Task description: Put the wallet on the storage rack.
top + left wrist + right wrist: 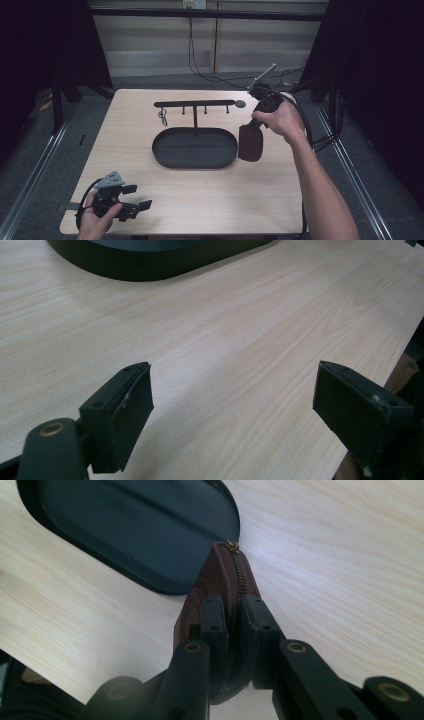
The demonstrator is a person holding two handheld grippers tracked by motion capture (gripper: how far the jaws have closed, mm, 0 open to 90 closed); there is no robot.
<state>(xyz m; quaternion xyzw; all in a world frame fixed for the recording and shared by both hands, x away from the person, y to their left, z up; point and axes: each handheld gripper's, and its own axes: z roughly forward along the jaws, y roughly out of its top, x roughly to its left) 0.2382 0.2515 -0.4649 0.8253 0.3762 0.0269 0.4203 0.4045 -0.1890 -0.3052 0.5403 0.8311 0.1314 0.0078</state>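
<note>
While the left gripper rests spread, the right gripper pinches a brown zippered pouch.

I see a table of pale wood-grain laminate, smooth with a soft sheen. The oval tray and its hook rack look like matt black metal. The brown pouch looks like leather, with a brass-toned metal zip. My gripper pads are matt black, lightly scuffed.
</note>
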